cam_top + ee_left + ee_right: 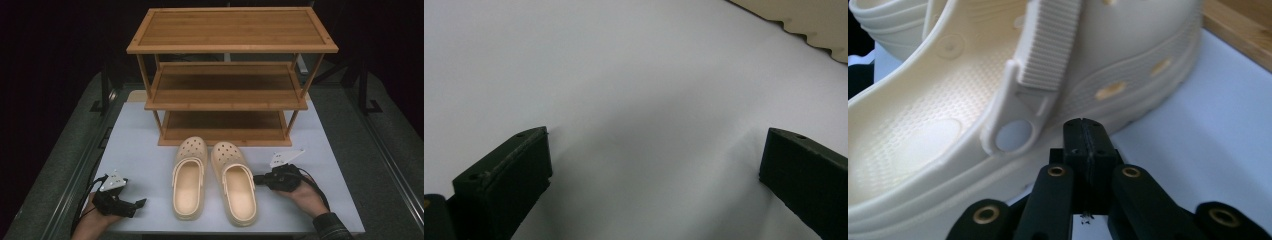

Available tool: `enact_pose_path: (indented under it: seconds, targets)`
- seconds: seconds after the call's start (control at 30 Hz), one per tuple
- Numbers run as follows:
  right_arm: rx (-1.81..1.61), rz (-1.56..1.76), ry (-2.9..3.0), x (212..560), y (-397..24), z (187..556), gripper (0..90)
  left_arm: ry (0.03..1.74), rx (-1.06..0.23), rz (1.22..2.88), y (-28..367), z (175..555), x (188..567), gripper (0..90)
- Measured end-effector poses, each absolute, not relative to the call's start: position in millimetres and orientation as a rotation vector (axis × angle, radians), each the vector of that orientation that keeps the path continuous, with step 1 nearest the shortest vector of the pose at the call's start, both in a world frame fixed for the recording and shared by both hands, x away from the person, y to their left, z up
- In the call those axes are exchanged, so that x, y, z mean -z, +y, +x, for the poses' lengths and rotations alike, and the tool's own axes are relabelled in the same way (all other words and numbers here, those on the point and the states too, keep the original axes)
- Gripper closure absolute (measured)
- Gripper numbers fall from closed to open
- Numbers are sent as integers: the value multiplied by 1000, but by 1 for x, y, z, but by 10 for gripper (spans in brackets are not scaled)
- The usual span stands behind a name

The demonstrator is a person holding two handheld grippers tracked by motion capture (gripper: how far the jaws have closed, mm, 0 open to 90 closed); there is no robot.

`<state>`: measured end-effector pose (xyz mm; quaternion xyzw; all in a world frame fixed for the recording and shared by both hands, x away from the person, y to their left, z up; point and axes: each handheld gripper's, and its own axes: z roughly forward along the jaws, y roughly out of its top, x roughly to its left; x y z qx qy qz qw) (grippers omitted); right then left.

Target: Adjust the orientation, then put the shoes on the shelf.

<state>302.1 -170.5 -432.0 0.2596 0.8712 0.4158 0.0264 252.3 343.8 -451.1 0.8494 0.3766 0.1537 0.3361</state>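
Two cream clogs side by side on the white tabletop (140, 150), toes toward a three-tier wooden shoe rack (230, 75) at the far end. Left clog (189, 177) well off to the side of the left gripper (141, 202), with bare tabletop between; only a scalloped bit of its sole at the upper right corner, beyond the spread tips, in the left gripper view (824, 25). Left fingers (504, 185) wide apart, holding nothing, low over the white surface. Right clog (235, 182) just ahead of the right gripper (256, 178), tips right at its outer side near the strap pivot. In the right gripper view, right fingers (1087, 145) pressed flat together, nothing between them, directly in front of the clog's side wall (1128, 95), just beside the strap's round rivet; actual contact with the rubber impossible to tell. Strap folded forward over the clog's opening, above and left of the closed tips. Strip of rack wood past the clog, upper right. Hand around each gripper at the near tabletop edge.
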Motion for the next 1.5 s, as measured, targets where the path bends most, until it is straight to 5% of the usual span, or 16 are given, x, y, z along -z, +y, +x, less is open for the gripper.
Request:
enact_pose_path:
  seconds: [0.43, 0.87, 1.5]
  targets:
    - [-1307, 1027, 2509, 419, -204, 290, 441, 982, -402, 2218, 344, 252, 450, 0]
    - [-1318, 1081, 2437, 407, -210, 280, 311, 969, -413, 2150, 335, 251, 431, 2]
    - [-1387, 1064, 2446, 393, -186, 274, 291, 872, -359, 2078, 285, 266, 391, 4]
